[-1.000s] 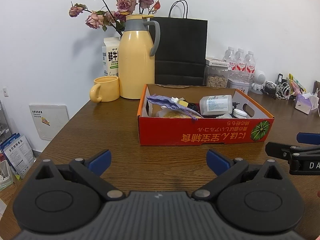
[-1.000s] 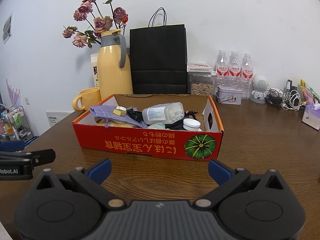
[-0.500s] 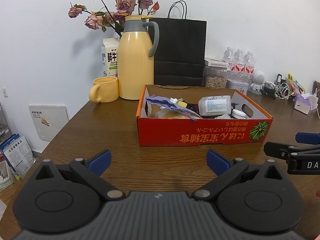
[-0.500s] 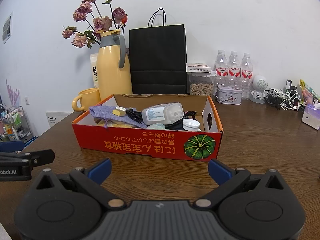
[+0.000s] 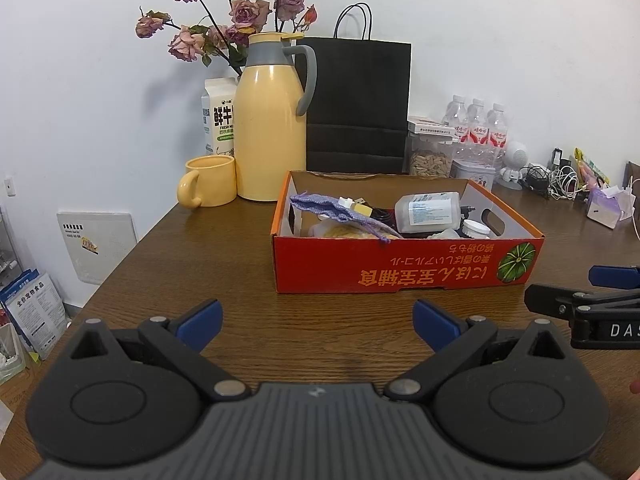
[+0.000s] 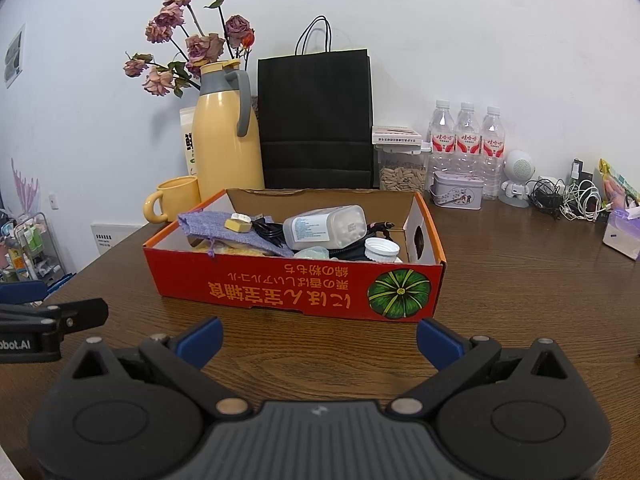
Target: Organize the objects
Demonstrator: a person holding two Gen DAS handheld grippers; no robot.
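A red cardboard box [image 5: 404, 272] [image 6: 296, 292] stands on the brown wooden table. Inside lie a purple cloth pouch [image 5: 332, 212] [image 6: 224, 228], a small yellow and white item [image 6: 239, 222], a clear pill bottle [image 5: 428, 212] [image 6: 324, 226] on its side, black cables [image 6: 268, 230] and a white cap [image 6: 382, 248]. My left gripper [image 5: 318, 324] is open, nothing between its blue-tipped fingers, a short way in front of the box's left half. My right gripper [image 6: 318, 334] is open too, empty, before the box's front wall.
Behind the box stand a yellow thermos jug [image 5: 270, 128], a yellow mug [image 5: 208, 186], a milk carton [image 5: 218, 120], dried roses [image 5: 236, 20] and a black paper bag [image 5: 358, 108]. Water bottles [image 6: 466, 140], a seed jar [image 6: 402, 168], a tin [image 6: 458, 196] and tangled chargers [image 6: 568, 198] line the back right.
Both grippers have drifted very slightly; the box sits a touch lower and further left in the left wrist view. Both stay open and empty.
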